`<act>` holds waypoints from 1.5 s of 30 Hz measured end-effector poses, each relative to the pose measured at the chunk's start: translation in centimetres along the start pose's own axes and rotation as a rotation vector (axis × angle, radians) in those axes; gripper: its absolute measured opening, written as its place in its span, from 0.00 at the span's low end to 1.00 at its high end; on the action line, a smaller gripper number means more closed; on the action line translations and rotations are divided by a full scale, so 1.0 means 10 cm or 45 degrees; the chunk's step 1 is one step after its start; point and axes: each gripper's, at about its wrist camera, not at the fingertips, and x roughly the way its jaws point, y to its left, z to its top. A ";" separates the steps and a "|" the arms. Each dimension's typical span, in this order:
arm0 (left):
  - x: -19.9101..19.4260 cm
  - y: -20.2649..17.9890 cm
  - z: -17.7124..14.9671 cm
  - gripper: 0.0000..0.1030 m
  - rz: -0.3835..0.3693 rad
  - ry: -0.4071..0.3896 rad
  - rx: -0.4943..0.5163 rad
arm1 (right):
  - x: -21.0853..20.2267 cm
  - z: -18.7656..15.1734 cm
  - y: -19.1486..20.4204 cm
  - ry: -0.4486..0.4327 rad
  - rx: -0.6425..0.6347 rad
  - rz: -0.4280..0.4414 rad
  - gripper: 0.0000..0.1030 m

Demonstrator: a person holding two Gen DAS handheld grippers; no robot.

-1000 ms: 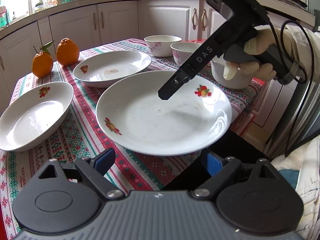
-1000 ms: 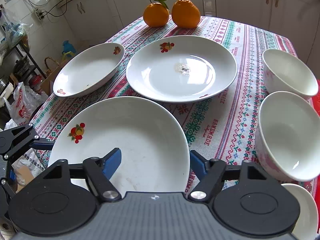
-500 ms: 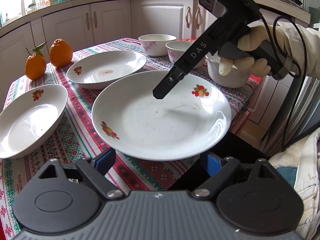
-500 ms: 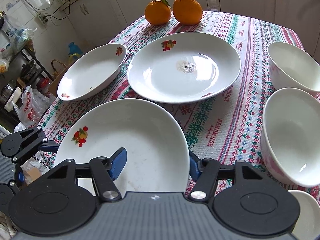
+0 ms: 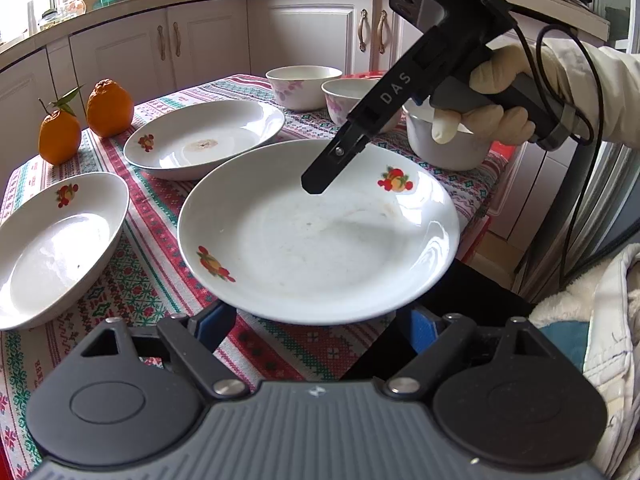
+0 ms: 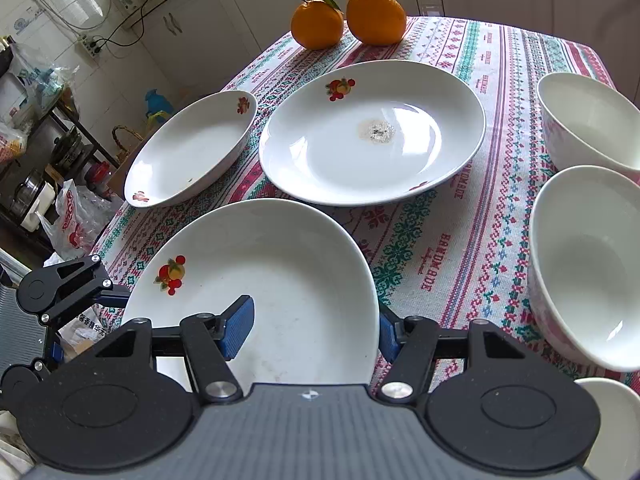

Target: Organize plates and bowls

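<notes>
A white plate with fruit prints [image 5: 320, 236] [image 6: 256, 280] sits at the table's near corner. My left gripper [image 5: 316, 328] is open, its blue pads below the plate's near rim. My right gripper [image 6: 316, 330] is open, one pad inside the plate, the other outside its rim; it shows in the left wrist view [image 5: 320, 182] tilted down over the plate. A second plate [image 5: 204, 140] [image 6: 372, 132] and a deep dish [image 5: 56, 244] [image 6: 192, 148] lie beyond. Two floral bowls [image 5: 304, 86] [image 6: 588, 264] and a white bowl [image 5: 444, 148] stand to the right.
Two oranges [image 5: 84, 116] [image 6: 348, 12] sit at the table's far side on the patterned cloth [image 6: 432, 252]. Kitchen cabinets [image 5: 200, 48] stand behind. Bags and a shelf [image 6: 48, 160] lie on the floor left of the table.
My right gripper moved forward and lowered, so one pad now sits inside the near plate and the other outside its rim. The left gripper drew a little closer under the plate's edge.
</notes>
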 end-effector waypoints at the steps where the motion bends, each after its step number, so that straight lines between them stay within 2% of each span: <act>1: 0.00 0.01 0.00 0.84 0.001 0.002 0.001 | 0.00 0.00 0.01 0.000 -0.005 0.001 0.66; 13: -0.11 0.06 -0.05 0.83 0.015 0.017 -0.028 | 0.05 0.06 0.17 -0.004 -0.036 0.024 0.67; 21: -0.29 0.18 -0.08 0.83 0.043 -0.010 -0.068 | 0.09 0.21 0.35 -0.011 -0.084 0.038 0.67; 32: -0.62 0.54 -0.02 0.83 0.152 -0.041 -0.128 | 0.26 0.69 0.70 -0.021 -0.184 0.091 0.67; 45: -0.75 1.03 -0.11 0.83 0.277 -0.040 -0.247 | 0.76 1.27 1.03 0.014 -0.290 0.168 0.67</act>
